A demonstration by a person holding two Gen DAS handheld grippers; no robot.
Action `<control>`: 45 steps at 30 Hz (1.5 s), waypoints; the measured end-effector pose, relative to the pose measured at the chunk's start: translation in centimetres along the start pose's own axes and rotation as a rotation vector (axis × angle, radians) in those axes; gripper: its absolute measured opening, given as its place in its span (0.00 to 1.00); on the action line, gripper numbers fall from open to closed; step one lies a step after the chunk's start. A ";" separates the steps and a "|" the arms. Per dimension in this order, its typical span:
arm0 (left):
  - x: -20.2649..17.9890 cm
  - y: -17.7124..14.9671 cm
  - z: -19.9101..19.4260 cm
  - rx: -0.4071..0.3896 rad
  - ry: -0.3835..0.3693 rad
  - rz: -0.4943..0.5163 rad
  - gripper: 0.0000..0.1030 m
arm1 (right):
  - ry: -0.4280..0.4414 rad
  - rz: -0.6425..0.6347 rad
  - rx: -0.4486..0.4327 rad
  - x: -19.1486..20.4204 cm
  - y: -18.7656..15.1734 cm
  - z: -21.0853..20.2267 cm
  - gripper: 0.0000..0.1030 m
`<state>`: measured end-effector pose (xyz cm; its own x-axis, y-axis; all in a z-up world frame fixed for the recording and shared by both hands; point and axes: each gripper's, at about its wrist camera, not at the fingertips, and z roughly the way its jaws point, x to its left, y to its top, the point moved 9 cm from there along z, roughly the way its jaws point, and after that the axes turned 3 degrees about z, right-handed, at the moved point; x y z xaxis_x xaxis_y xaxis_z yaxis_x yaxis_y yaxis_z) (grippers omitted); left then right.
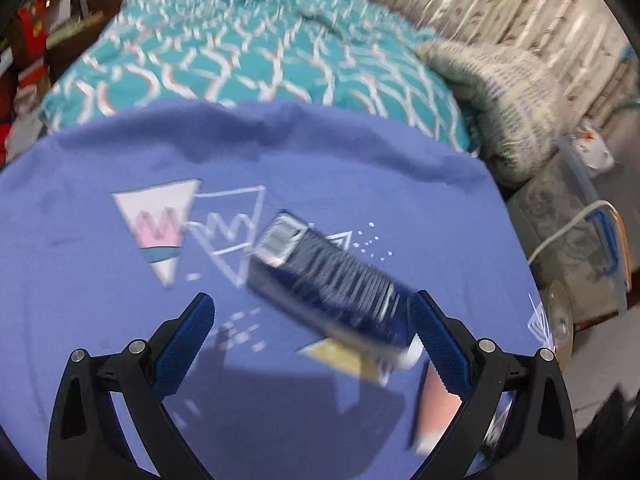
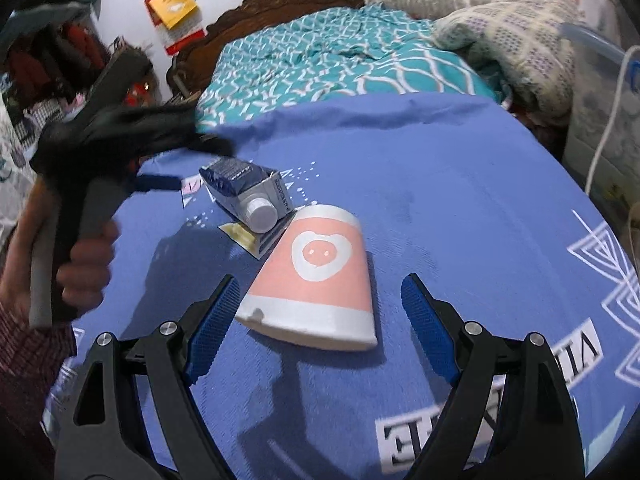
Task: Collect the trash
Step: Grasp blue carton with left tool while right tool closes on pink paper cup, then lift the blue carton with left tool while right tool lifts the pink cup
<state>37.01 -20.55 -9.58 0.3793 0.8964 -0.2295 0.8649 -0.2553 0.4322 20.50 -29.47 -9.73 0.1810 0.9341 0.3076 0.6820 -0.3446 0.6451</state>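
We look down on a bed covered by a blue printed sheet [image 2: 440, 184], with a teal patterned blanket [image 2: 320, 60] bunched behind it and a knitted cream blanket [image 2: 520, 40] at the far right. A clear plastic bin [image 1: 568, 232] with a white cable [image 1: 560, 232] stands beside the bed.

Two pieces of trash lie on the sheet. A dark blue carton [image 2: 244, 188] with a white cap lies on its side, its cap end just beside the rim of a pink and white paper cup [image 2: 316, 280], also on its side.

Our right claw [image 2: 316, 324] is spread wide, its blue pads either side of the cup without touching it. Our left claw [image 1: 312, 340] is also spread; the blurred carton [image 1: 328, 280] lies just ahead, close by the right-hand pad, and whether they touch is unclear. Our left hand [image 2: 84, 264] grips its handle.
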 end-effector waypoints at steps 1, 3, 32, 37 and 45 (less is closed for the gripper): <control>-0.4 0.3 0.8 0.023 0.013 -0.007 0.92 | -0.006 -0.013 0.005 0.1 0.0 0.4 0.80; -1.2 0.6 3.3 0.095 0.056 -0.012 0.92 | -0.020 -0.035 0.016 0.1 -0.1 1.0 0.80; -5.4 -22.3 -8.3 -0.064 -0.041 0.241 0.49 | 0.184 0.284 0.027 -2.1 -12.9 -11.0 0.41; -5.5 -24.1 -9.8 -0.111 0.011 0.268 0.49 | 0.190 0.285 0.039 -1.5 -15.0 -12.2 0.41; -5.5 -25.8 -10.4 -0.137 0.058 0.291 0.49 | 0.193 0.298 0.064 -1.3 -16.2 -11.5 0.43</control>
<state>9.15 -15.11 -10.38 0.5815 0.8130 -0.0305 0.6688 -0.4564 0.5868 1.12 -26.16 -12.52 0.2457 0.7565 0.6060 0.6638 -0.5869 0.4636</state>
